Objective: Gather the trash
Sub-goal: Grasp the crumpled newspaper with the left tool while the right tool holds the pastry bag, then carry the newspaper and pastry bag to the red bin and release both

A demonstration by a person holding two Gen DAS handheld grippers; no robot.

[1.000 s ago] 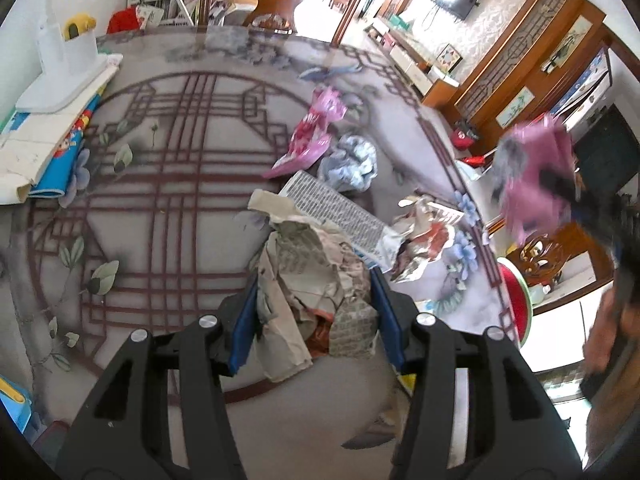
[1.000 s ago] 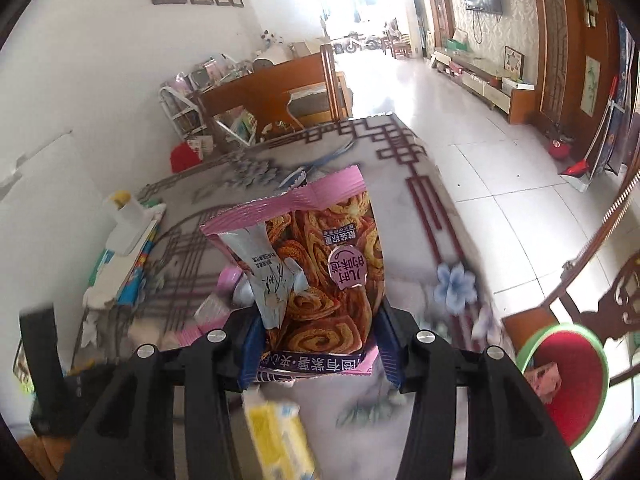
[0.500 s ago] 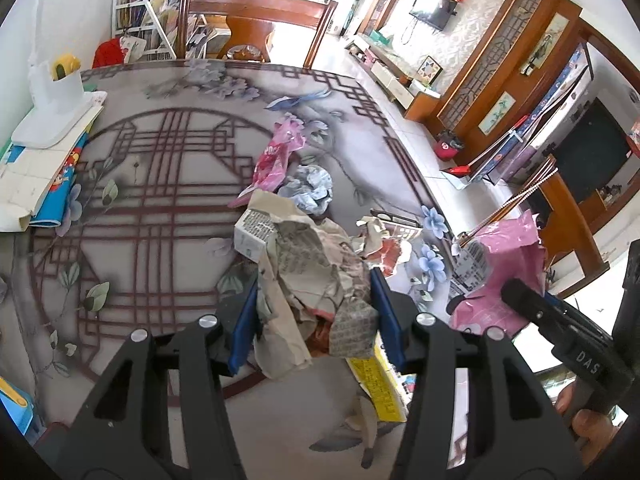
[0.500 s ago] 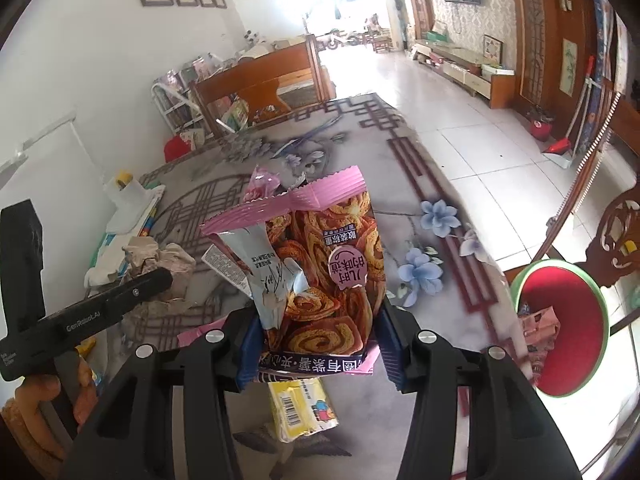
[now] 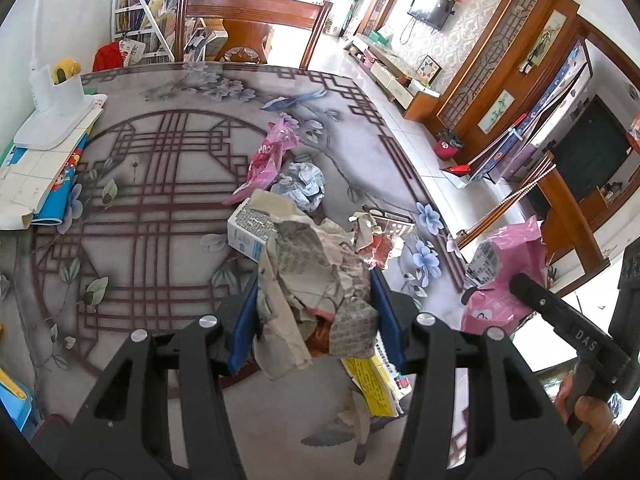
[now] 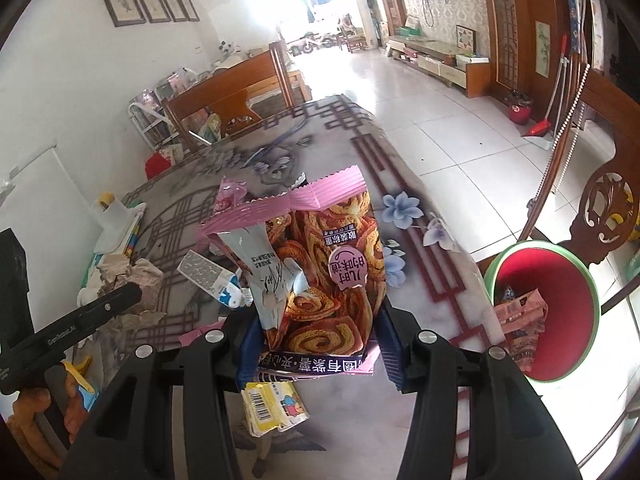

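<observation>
My left gripper [image 5: 314,316] is shut on a crumpled newspaper wad [image 5: 312,276] held above the patterned table [image 5: 160,184]. My right gripper [image 6: 320,344] is shut on a pink snack bag [image 6: 320,264] printed with spiral pastries, held above the table's right part. The bag and the right gripper also show at the right of the left wrist view [image 5: 508,268]. A red bin with a green rim [image 6: 548,312] stands on the floor right of the table, with wrappers inside.
Loose trash lies on the table: a milk carton [image 5: 250,234], a pink wrapper [image 5: 268,160], crumpled foil [image 5: 302,184], a yellow pack [image 6: 272,404]. Books and a white stand [image 5: 52,116] sit at the left edge. A wooden chair [image 5: 256,28] stands behind.
The right gripper with the pink bag has swung rightward and lower toward the red bin. The left gripper has lifted back slightly with the newspaper wad.
</observation>
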